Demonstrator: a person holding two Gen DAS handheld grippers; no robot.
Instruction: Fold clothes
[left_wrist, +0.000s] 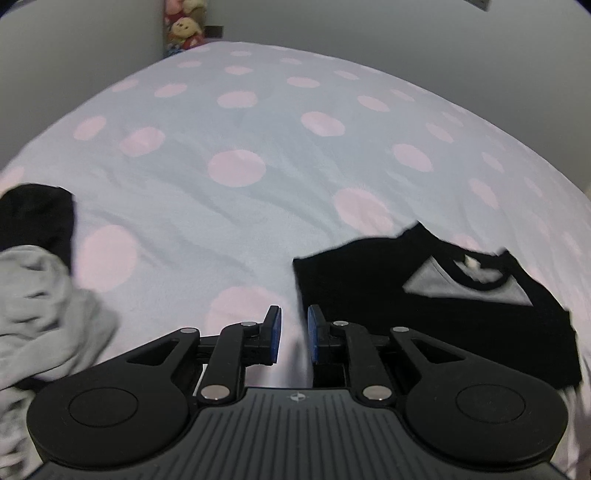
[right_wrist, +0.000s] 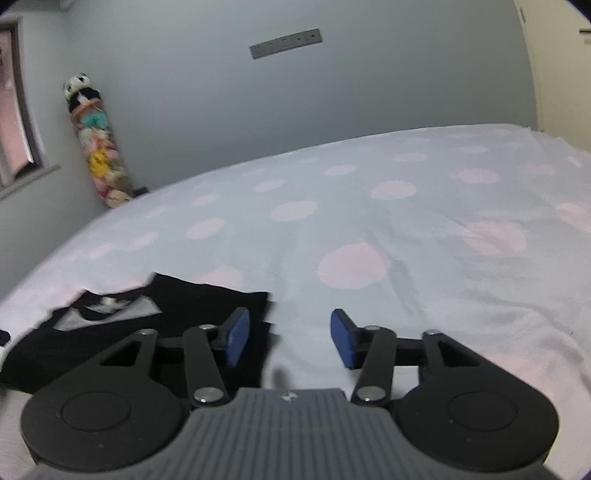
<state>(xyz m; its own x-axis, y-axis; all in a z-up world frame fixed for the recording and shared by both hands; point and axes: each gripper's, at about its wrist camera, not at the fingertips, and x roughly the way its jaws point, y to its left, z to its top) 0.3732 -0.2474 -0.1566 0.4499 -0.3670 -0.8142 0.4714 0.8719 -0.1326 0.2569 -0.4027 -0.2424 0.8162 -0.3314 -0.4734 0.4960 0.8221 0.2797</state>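
A folded black shirt with a grey chest panel (left_wrist: 424, 302) lies flat on the bed, right of my left gripper (left_wrist: 294, 334). The left gripper is open by a narrow gap, empty, just off the shirt's left edge. A crumpled grey and black garment (left_wrist: 40, 295) lies at the left. In the right wrist view the folded shirt (right_wrist: 155, 325) lies at the lower left. My right gripper (right_wrist: 290, 338) is wide open and empty, its left finger (right_wrist: 236, 332) over the shirt's right edge.
The bed carries a pale blue sheet with pink dots (left_wrist: 258, 147), also in the right wrist view (right_wrist: 369, 221). A column of stuffed toys (right_wrist: 98, 144) stands in the far corner by the grey wall. A window frame (right_wrist: 14, 110) is at the left.
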